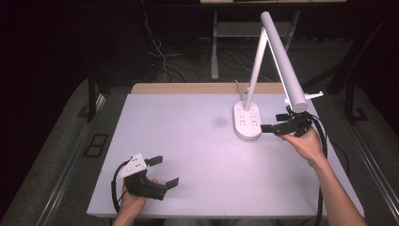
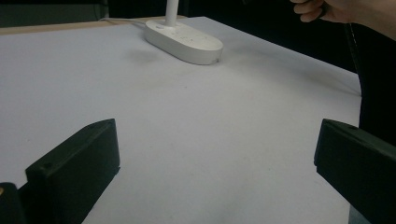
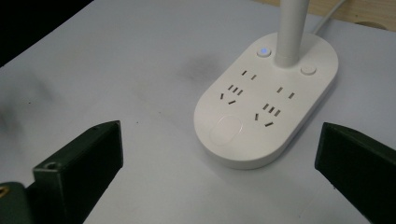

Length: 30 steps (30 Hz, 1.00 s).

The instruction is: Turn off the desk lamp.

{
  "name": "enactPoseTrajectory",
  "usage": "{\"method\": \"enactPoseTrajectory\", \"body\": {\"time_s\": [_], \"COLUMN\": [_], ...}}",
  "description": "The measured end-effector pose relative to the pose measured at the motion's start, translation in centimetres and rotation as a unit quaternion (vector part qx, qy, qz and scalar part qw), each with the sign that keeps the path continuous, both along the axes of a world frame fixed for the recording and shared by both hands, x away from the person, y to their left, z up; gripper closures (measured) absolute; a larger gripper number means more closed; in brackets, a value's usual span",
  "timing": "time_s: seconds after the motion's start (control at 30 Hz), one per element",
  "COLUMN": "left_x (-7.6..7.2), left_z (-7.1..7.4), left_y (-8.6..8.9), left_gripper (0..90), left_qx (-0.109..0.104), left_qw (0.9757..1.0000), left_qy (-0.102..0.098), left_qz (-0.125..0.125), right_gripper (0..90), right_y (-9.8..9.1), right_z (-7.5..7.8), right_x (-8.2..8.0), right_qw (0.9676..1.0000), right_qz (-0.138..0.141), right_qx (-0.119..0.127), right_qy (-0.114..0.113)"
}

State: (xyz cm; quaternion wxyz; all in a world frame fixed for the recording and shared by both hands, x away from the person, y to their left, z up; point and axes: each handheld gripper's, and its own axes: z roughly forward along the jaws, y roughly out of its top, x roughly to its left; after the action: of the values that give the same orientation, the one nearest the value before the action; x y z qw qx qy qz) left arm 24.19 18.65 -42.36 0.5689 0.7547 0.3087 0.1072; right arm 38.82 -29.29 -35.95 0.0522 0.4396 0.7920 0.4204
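Observation:
A white desk lamp stands at the back right of the table. Its oval base (image 1: 247, 121) carries several sockets, and the tube head (image 1: 284, 61) slants down to the right. My right gripper (image 1: 275, 123) is open, just right of the base and under the head's low end. From the right gripper view, the base (image 3: 261, 107) lies ahead between the wide-apart jaws (image 3: 219, 154), with a blue-lit button (image 3: 264, 51) beside the post (image 3: 292, 32). My left gripper (image 1: 164, 171) rests open near the front left edge, holding nothing. The left gripper view shows the base (image 2: 184, 42) far ahead.
The white tabletop (image 1: 188, 136) has a faint dark smudge (image 1: 219, 121) left of the base. A cable (image 1: 240, 88) runs off the back edge from the lamp. The person's right hand (image 2: 336, 11) shows at the top right of the left gripper view. The surroundings are dark floor.

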Motion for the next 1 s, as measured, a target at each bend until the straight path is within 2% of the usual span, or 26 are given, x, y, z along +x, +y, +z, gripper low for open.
{"method": "enactPoseTrajectory", "body": {"time_s": [0.27,0.8,0.97,1.0], "left_x": [0.1,0.1,0.1,0.1], "left_z": [0.0,0.0,0.0,0.0], "left_y": [0.2,0.2,0.2,0.2], "left_gripper": [0.0,0.0,0.0,0.0], "left_qx": [-0.001,-0.003,-0.002,-0.003], "left_qw": [1.0,1.0,1.0,1.0], "left_qy": [0.0,0.001,0.001,0.001], "left_qz": [0.003,0.004,0.003,0.002], "right_gripper": [0.9,1.0,8.1,13.2], "right_y": [0.4,0.5,0.2,0.1], "right_z": [-0.1,-0.5,-0.7,-0.8], "right_x": [2.1,5.8,6.9,7.1], "right_qw": [1.0,0.9999,0.9998,0.9998], "right_qz": [0.002,-0.008,-0.02,-0.019], "right_qx": [-0.007,-0.006,-0.009,-0.008], "right_qy": [-0.001,0.004,0.003,0.002]}}
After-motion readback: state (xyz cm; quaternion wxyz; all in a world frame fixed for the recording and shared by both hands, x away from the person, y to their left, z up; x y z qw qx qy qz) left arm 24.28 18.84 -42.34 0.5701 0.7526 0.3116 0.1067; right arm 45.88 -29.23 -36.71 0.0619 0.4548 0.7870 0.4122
